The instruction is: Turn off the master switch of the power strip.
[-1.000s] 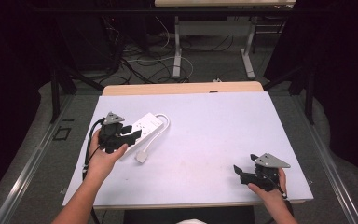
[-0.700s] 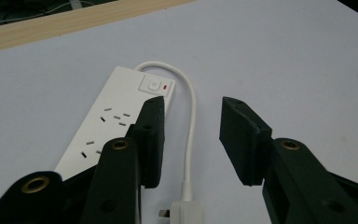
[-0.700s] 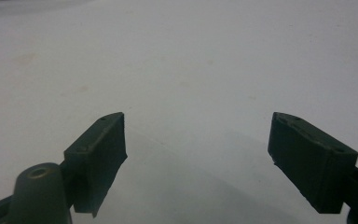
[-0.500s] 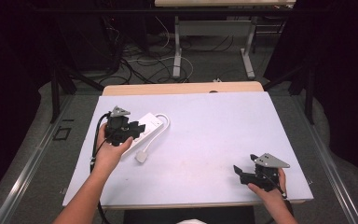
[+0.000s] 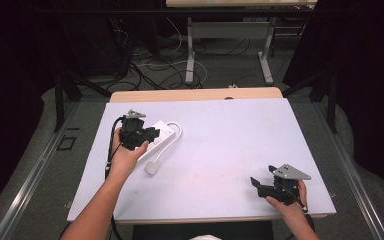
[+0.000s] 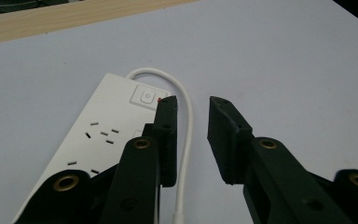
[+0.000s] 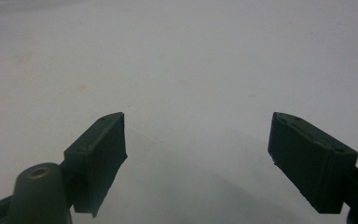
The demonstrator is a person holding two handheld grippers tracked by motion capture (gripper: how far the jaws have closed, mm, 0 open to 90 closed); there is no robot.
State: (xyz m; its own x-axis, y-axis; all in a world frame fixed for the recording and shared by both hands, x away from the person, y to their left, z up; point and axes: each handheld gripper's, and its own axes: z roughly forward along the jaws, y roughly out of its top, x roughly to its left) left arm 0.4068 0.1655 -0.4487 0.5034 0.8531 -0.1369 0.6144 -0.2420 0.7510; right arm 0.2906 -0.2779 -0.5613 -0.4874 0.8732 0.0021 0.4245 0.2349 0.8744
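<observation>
The work in hand looks to be a grasp on the thin white power cord (image 6: pixel 187 122) of the flat white plastic power strip (image 6: pixel 103 129), which lies on the left part of the pale lavender-topped desk (image 5: pixel 220 150), its cord looping out from the switch end and running back toward the white plug (image 5: pixel 151 168) that lies just beside the strip. The left gripper (image 6: pixel 190 136) hangs low over that loop: its jaws have just been closing and now stand narrowly apart, with the cord running between them close to the left jaw, while neither pad yet presses on it, so nothing is gripped. To do this well, the person would likely need to centre the cord in the gap before closing further, since the left jaw sits over the strip's edge near the switch button (image 6: pixel 145 96) and could catch the casing or press the button instead. Lowering the tips until they straddle the cord against the desk, then closing gently, should secure it without dragging the strip. The right gripper (image 7: pixel 196 156) rests well apart near the desk's front right corner, jaws wide open and empty over bare surface, free to steady the strip if it slides.
</observation>
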